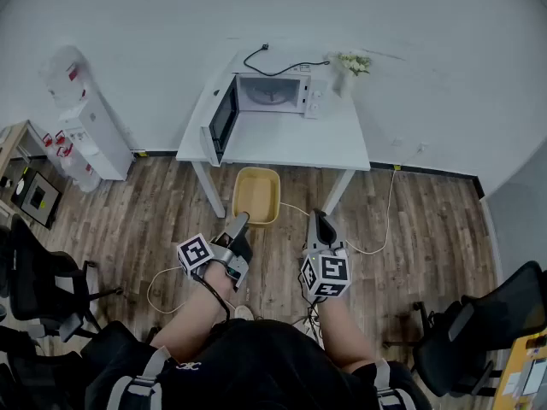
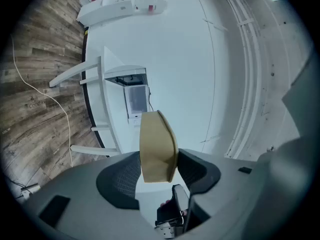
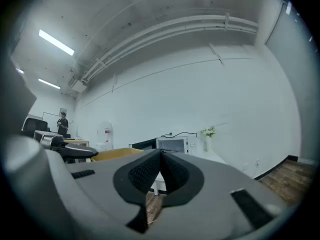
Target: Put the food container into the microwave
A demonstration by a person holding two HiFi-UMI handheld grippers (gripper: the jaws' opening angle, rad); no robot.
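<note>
Left claw (image 2: 159,168) on shallow, mustard-yellow, round-cornered food container (image 1: 256,196)

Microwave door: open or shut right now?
Open. In the head view the microwave's door stands swung out to the left, leaving the cavity exposed.

Near rim of food container (image 1: 256,193) hidden behind left gripper (image 1: 241,219) tips. Cavity of microwave (image 1: 272,93) too small to read. Office chair (image 1: 483,319) at 4 o'clock cut by the edge. Right gripper view: distant person (image 3: 62,123) at 9 o'clock, details unreadable.
</note>
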